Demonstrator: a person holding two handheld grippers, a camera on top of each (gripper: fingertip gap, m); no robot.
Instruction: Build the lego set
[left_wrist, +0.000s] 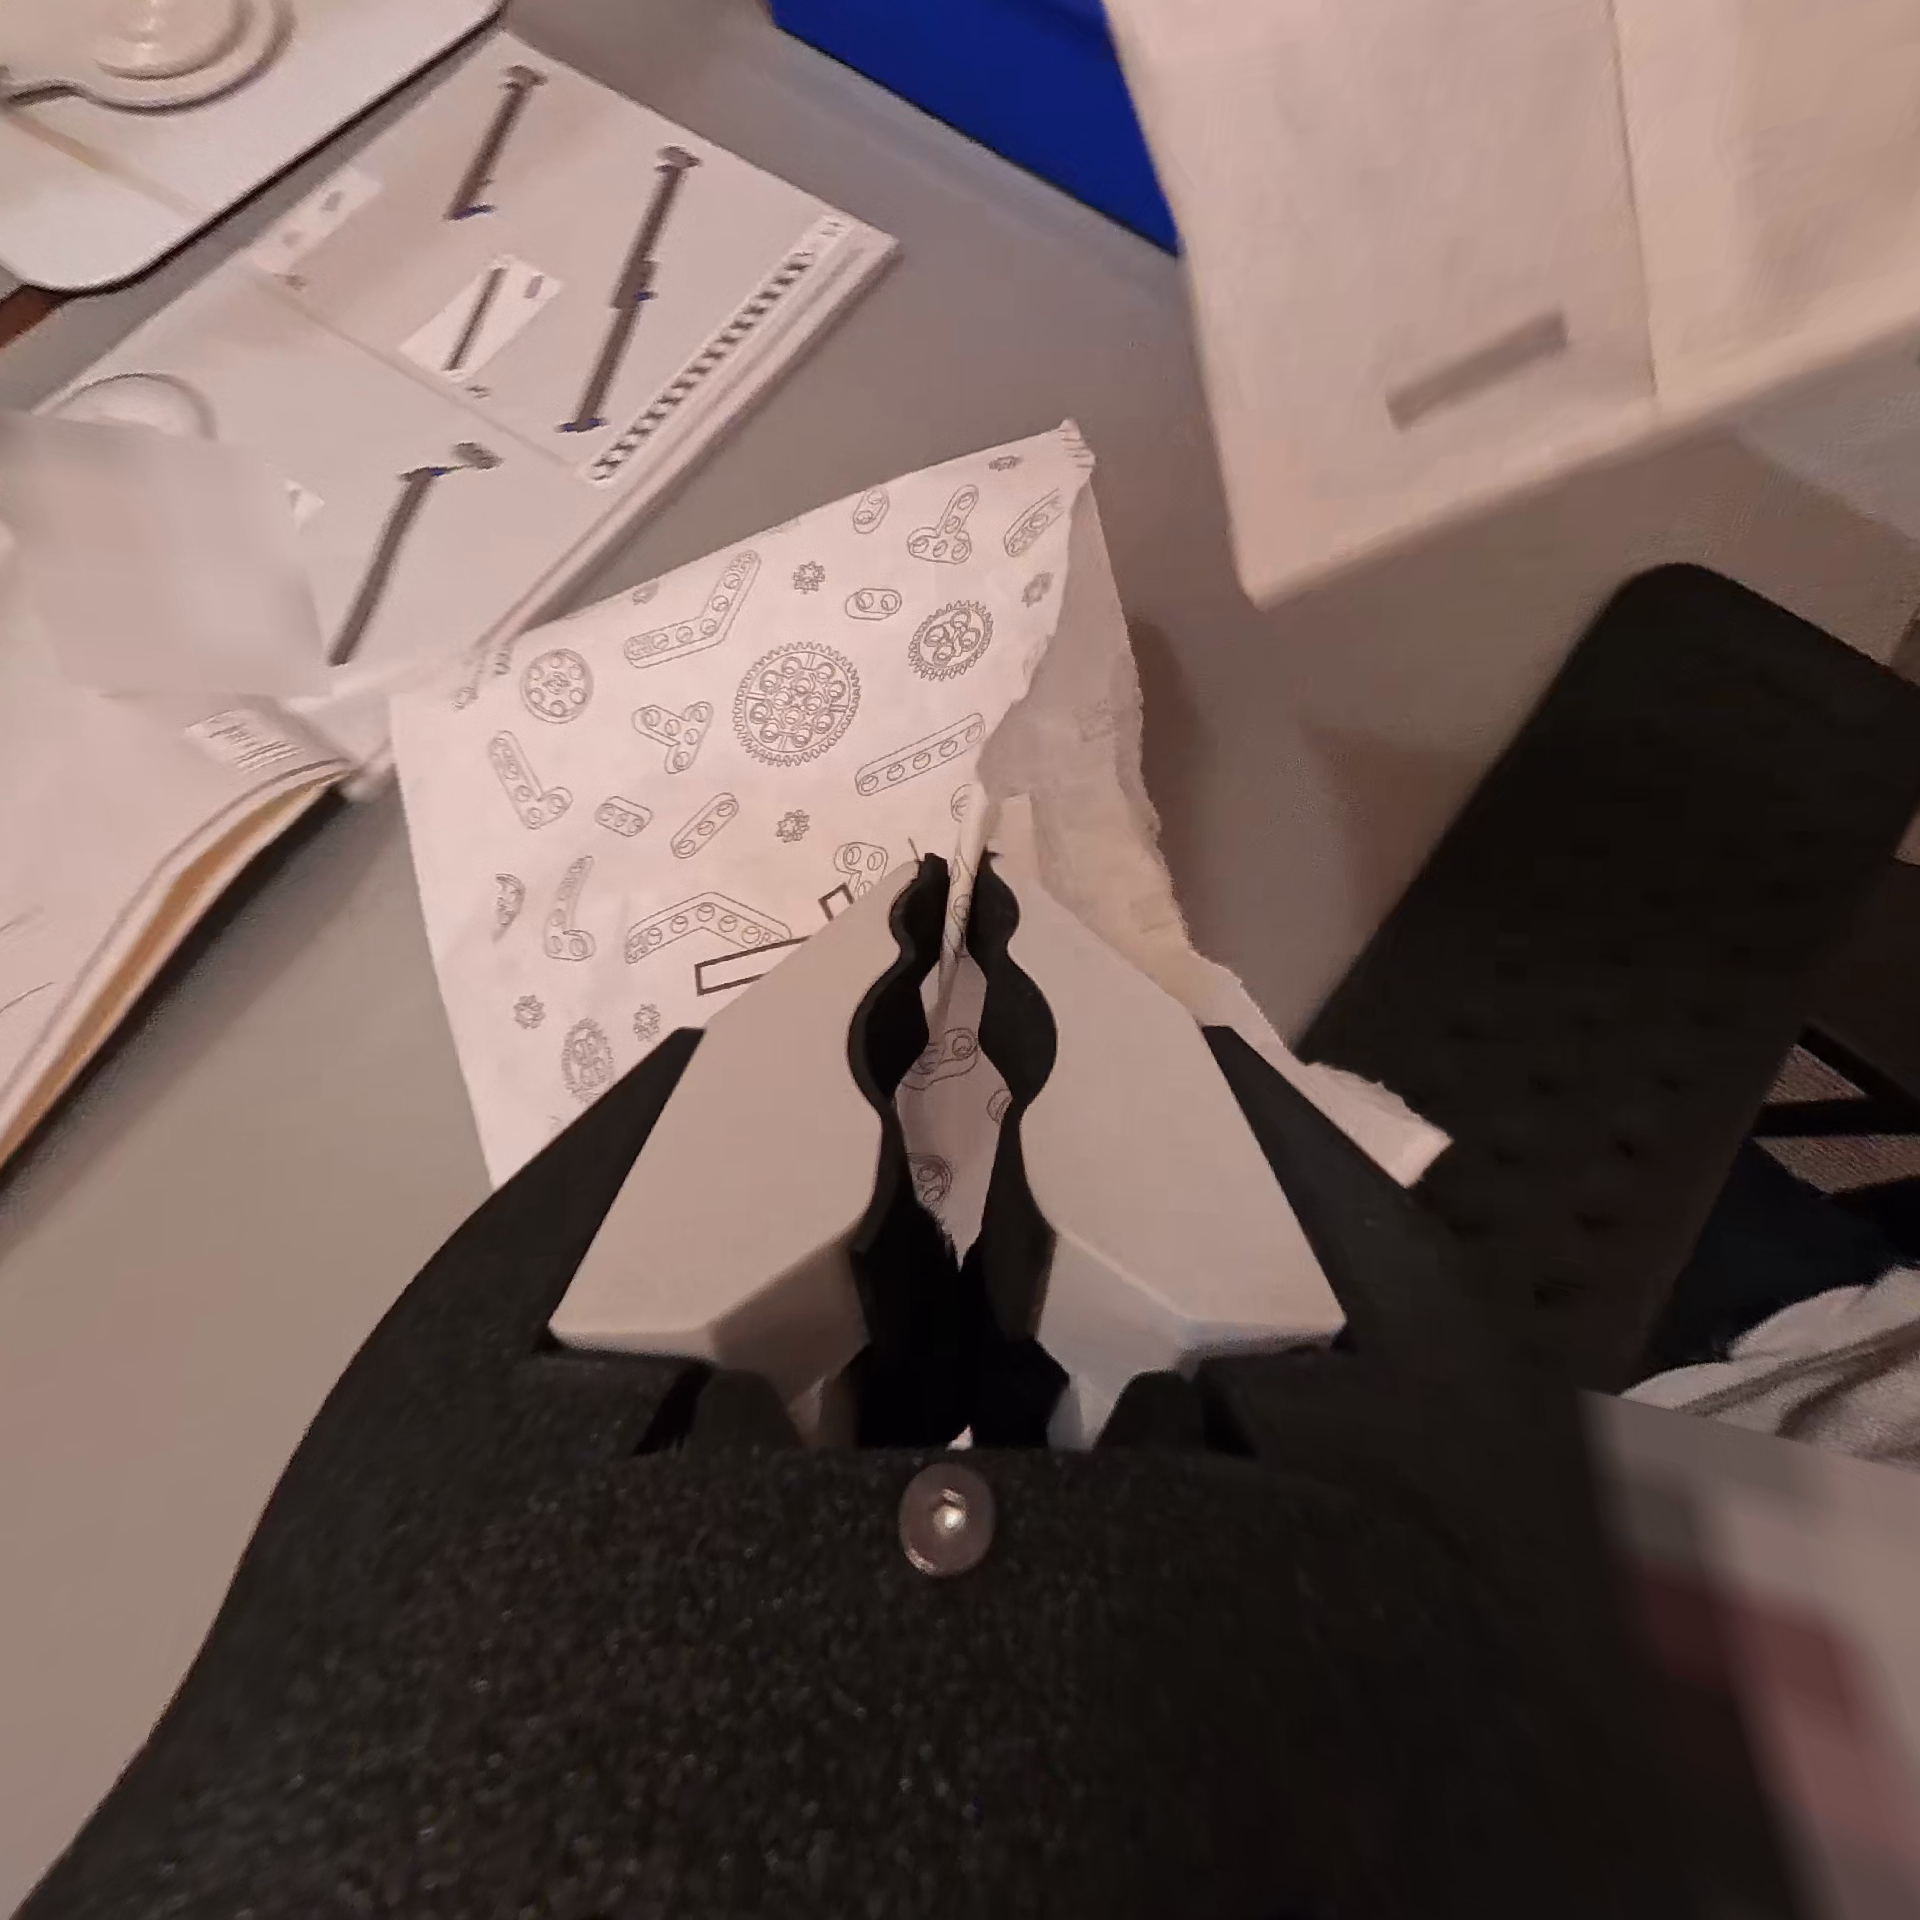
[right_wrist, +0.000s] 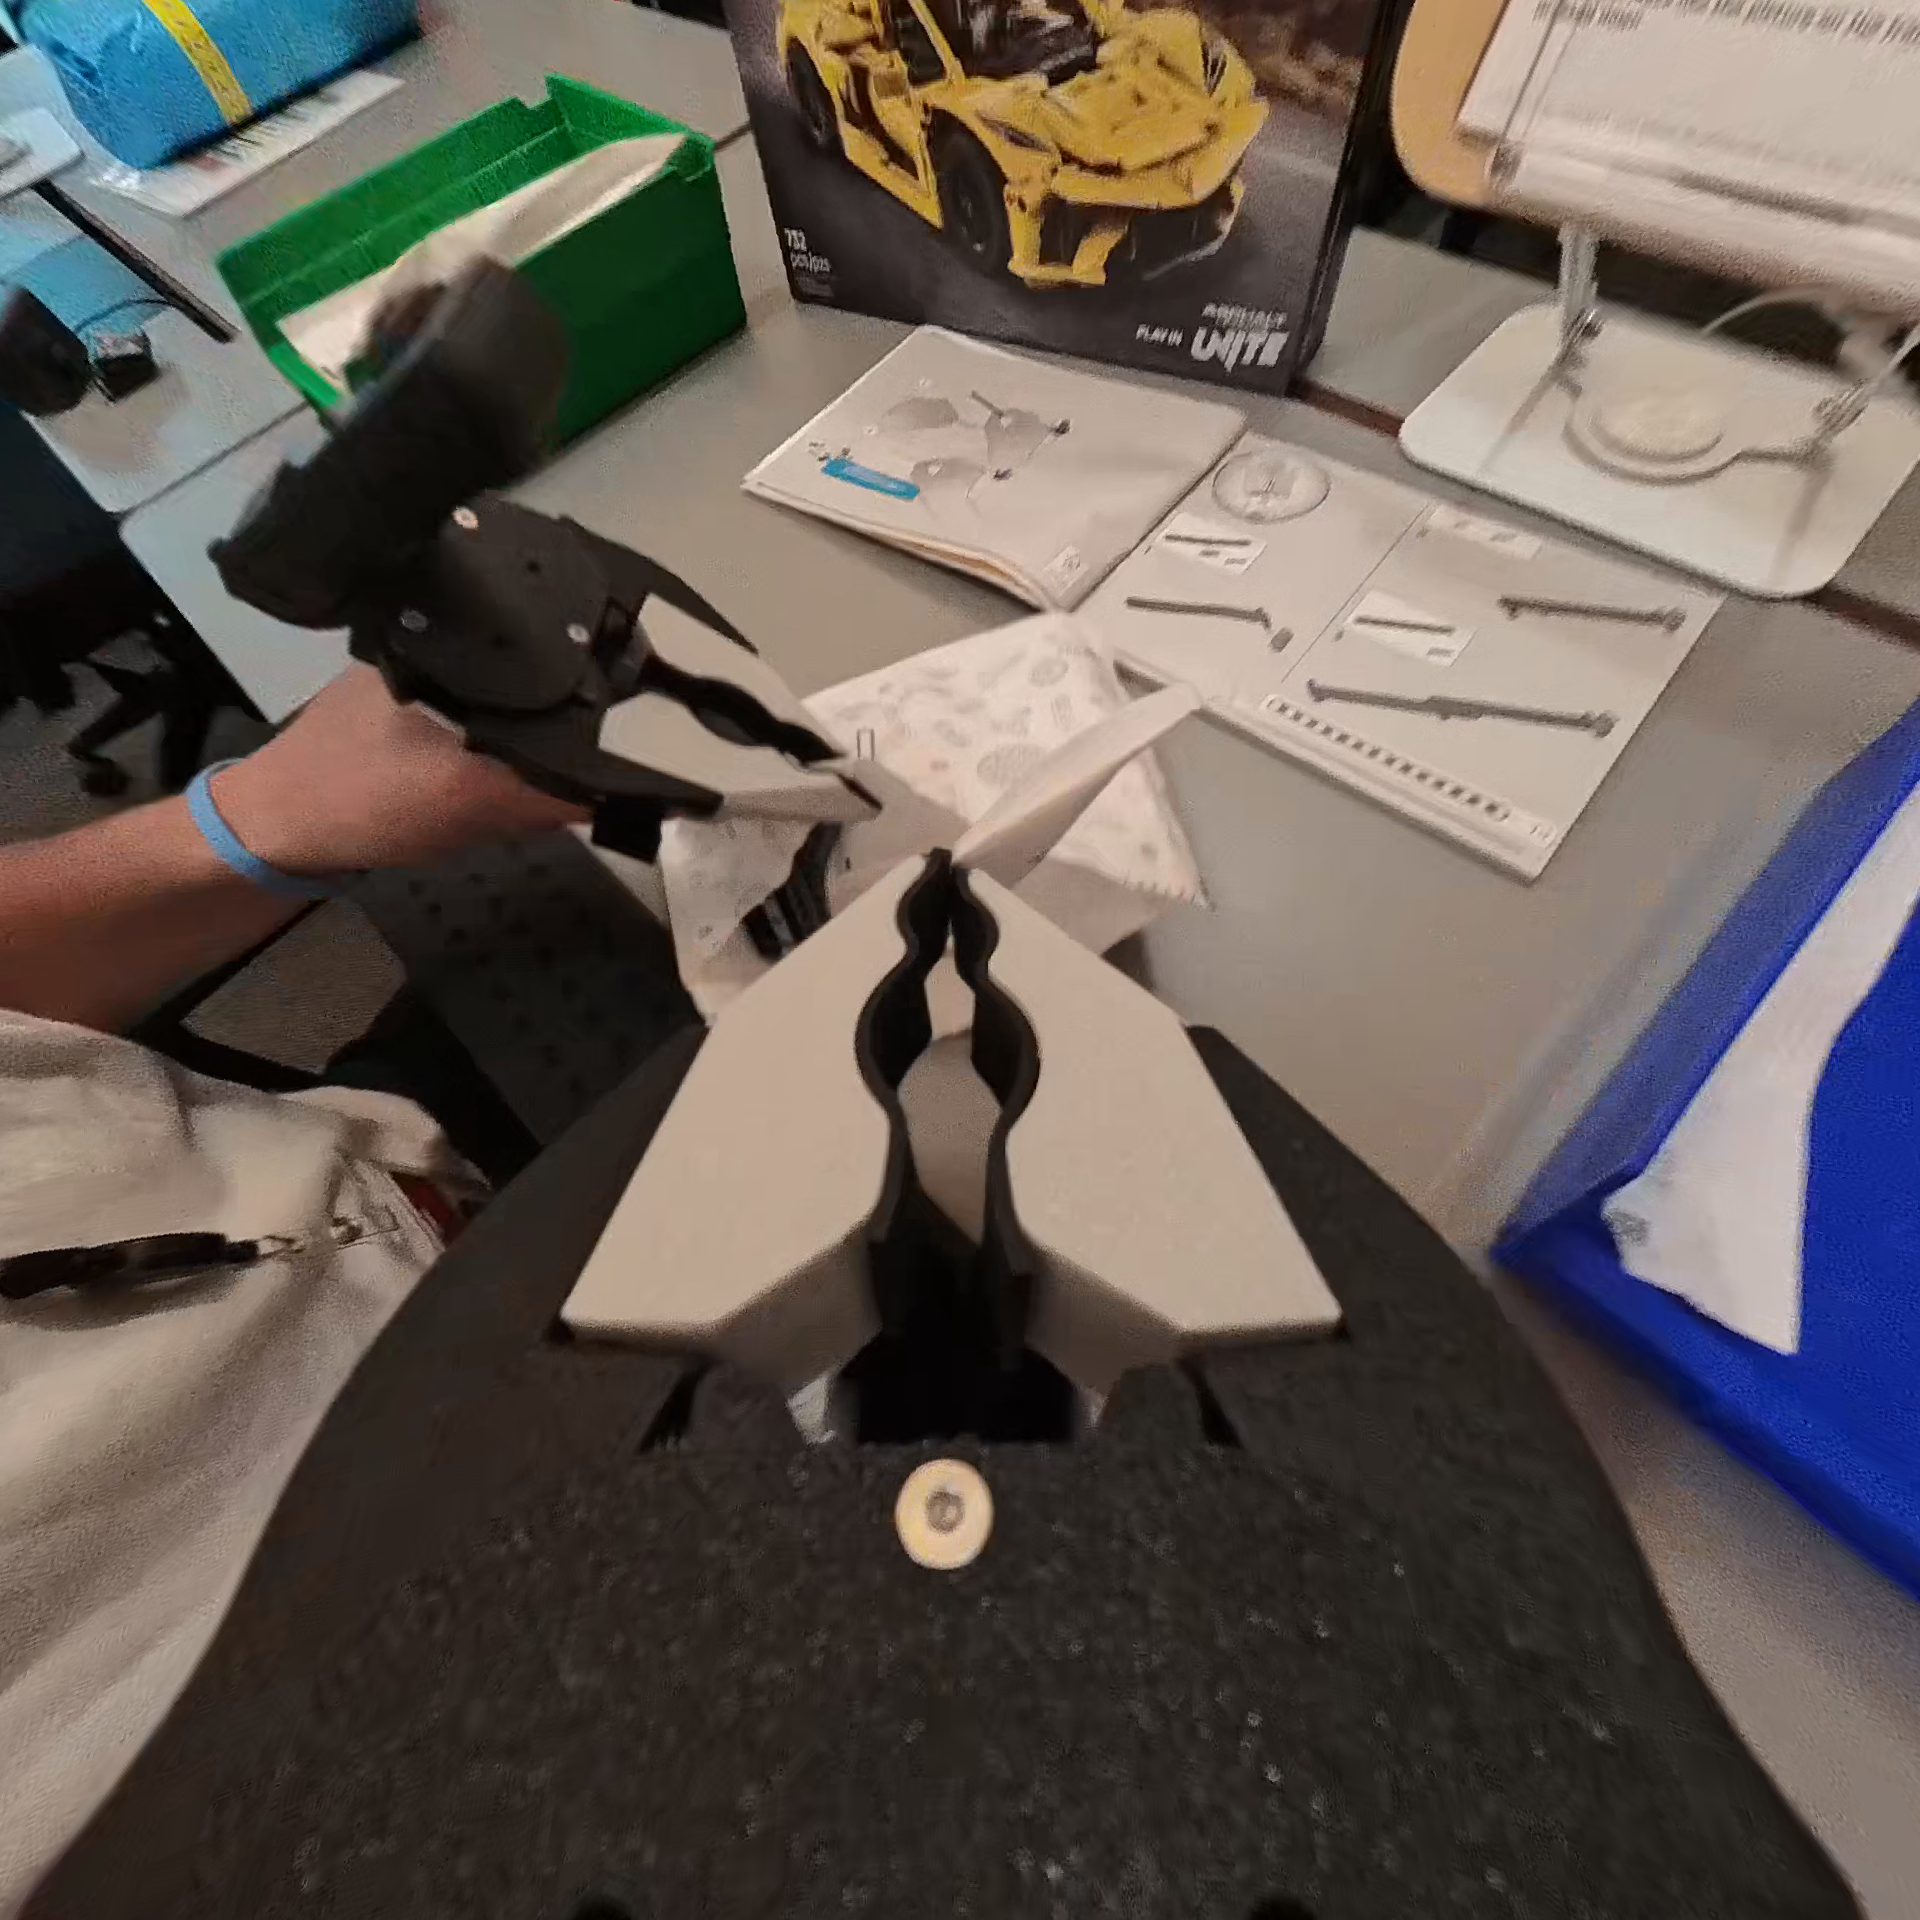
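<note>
A: Status? Left tongs (left_wrist: 961, 868) grip the torn paper bag (left_wrist: 727, 748), which sits beside the manual (right_wrist: 1382, 644) on the worktop (left_wrist: 208, 1195).
B: Right tongs (right_wrist: 948, 868) pinch its torn strip. Nothing is assembled yet.

A: The paper bag (left_wrist: 727, 790) is white, printed all over with grey outlines of gears and beams.

B: And the bins?

A: One green (right_wrist: 623, 260), one blue (right_wrist: 1766, 1382). The box (right_wrist: 1049, 166) is dark, showing a yellow car
</note>
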